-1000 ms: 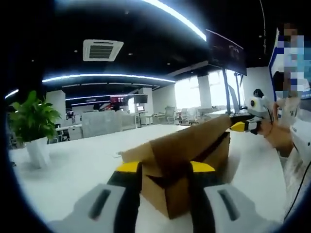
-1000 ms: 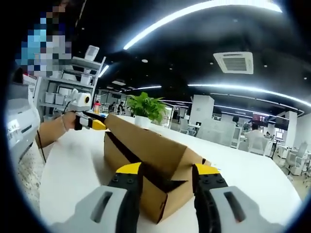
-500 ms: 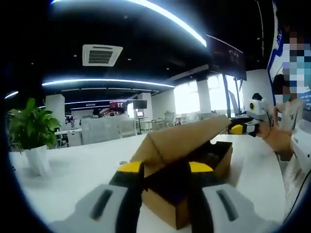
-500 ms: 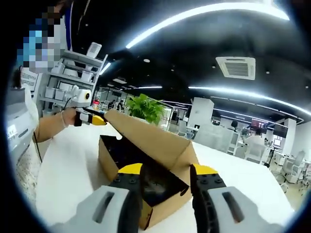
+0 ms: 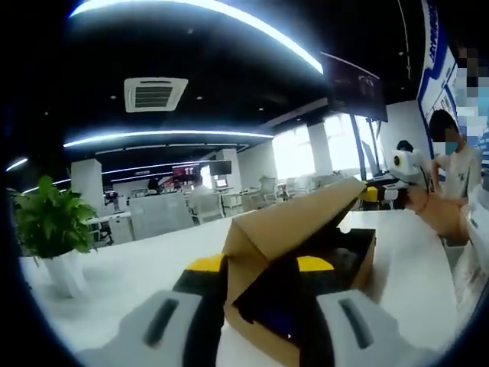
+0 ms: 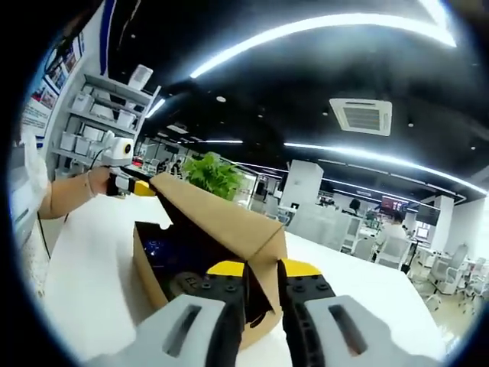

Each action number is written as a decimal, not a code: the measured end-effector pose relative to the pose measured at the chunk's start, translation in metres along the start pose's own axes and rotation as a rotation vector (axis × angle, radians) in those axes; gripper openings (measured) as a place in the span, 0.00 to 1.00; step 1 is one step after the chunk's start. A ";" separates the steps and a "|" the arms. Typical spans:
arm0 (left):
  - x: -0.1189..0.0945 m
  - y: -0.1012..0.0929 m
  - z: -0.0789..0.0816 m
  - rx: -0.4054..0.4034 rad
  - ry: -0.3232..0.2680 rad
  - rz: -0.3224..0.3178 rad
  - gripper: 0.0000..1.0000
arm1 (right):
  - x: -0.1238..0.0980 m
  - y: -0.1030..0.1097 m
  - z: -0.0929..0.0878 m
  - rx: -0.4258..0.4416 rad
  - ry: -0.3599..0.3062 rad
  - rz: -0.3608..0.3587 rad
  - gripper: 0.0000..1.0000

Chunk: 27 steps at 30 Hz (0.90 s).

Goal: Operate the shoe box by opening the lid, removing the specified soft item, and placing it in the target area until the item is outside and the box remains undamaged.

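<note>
Right now your two grippers hold the lid of the shoe box raised at a slant, hinged along one long side, with the dark inside of the box open beneath it.

From the left gripper view, your left gripper stands at one end of the box with its yellow-tipped jaws on either side of the lid's folded end flap, clenched on the lid there. Far across, at the opposite end, your right gripper pinches the lid's corner, a hand behind it. This view also gives you a potted plant on the white table to the left, and a person standing by the wall at the right edge.

From the right gripper view, the same lid slopes away from you, and the right gripper's jaws sit close together on the lid's near end flap, gripping it. Your left gripper shows small at the far corner, a forearm behind it. What this view adds is the box interior: something dark with a bluish glint lies inside, too dim to tell what it is. White shelving stands at the left, and the plant's leaves rise behind the lid.
</note>
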<state>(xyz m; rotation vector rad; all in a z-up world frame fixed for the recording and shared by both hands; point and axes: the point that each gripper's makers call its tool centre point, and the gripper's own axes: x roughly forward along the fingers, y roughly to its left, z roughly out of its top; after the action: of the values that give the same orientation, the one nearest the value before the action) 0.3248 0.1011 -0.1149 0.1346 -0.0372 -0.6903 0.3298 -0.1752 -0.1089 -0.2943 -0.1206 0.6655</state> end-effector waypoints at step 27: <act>0.033 0.046 0.034 -0.001 0.001 0.050 0.15 | 0.035 -0.035 0.017 -0.029 0.035 -0.082 0.09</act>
<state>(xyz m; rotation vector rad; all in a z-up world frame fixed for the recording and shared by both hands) 0.3766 0.1110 -0.0754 0.1328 -0.0387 -0.6405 0.3745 -0.1759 -0.0817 -0.3267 -0.1081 0.5775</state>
